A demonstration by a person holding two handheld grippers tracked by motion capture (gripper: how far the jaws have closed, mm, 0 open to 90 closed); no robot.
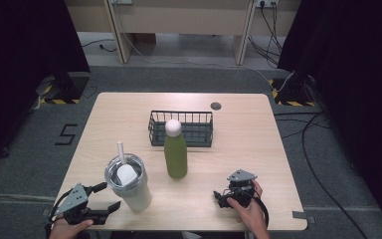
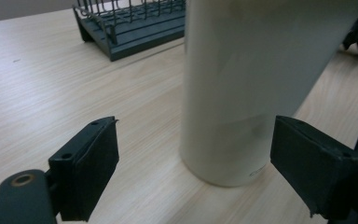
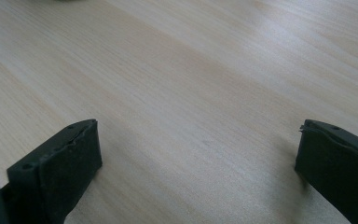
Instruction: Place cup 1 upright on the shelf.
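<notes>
The left hand-held gripper [image 1: 108,196] sits low at the near left of the bench [image 1: 104,129], and its jaws are wide apart. Just past its tips stands a big cream cup [image 1: 128,183] with a clear lid and a white straw [image 1: 120,151]. In the left gripper view the cup [image 2: 256,88] stands close in front, more toward the right jaw, not touched. Farther on stands a green bottle [image 1: 175,149] with a white cap. Behind it sits a dark wire basket [image 1: 180,128]. The right hand-held gripper [image 1: 220,197] rests on the bench, jaws apart, with bare wood between them.
</notes>
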